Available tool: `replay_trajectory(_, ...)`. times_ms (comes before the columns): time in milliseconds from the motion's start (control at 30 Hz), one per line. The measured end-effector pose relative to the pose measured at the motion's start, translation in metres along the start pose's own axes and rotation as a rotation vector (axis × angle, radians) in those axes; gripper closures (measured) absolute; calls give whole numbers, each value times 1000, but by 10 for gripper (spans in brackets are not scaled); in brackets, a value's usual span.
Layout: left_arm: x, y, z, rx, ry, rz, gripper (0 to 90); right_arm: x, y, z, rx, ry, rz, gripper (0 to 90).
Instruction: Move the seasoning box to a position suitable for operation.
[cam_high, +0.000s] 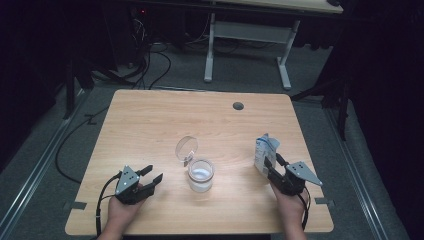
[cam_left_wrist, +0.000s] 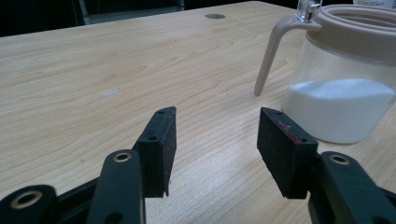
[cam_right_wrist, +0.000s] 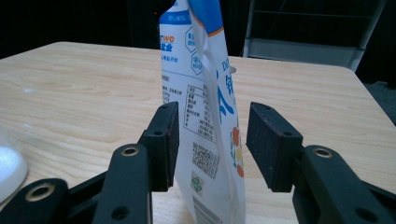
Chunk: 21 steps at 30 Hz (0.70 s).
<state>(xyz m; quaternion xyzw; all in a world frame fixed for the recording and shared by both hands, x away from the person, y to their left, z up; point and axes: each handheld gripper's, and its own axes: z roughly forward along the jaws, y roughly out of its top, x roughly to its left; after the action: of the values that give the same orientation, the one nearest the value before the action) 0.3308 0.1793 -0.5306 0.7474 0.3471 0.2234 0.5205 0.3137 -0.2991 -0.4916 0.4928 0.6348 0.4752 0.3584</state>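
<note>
One white pouch (cam_high: 263, 150) stands upright near the table's (cam_high: 150, 125) right edge, between your right gripper's (cam_right_wrist: 212, 144) parted jaws. One jar (cam_high: 201, 175) of white powder sits mid-table, lid (cam_high: 186, 148) open; your left gripper (cam_left_wrist: 217, 149) gapes empty beside it.

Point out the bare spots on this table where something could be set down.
Free: the far half of the table beyond the jar's open lid, and the stretch between jar and pouch. Crowded: the near edge, by the left gripper and right gripper.
</note>
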Motion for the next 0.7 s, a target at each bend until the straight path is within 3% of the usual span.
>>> replay_trajectory(233,-2,0,2,17,-1,24,483,3,-2,-9,19,4,-13,529)
replay_trajectory(700,-2,1,4,33,1,23,513,9,-5,-33,29,-19,-21,529)
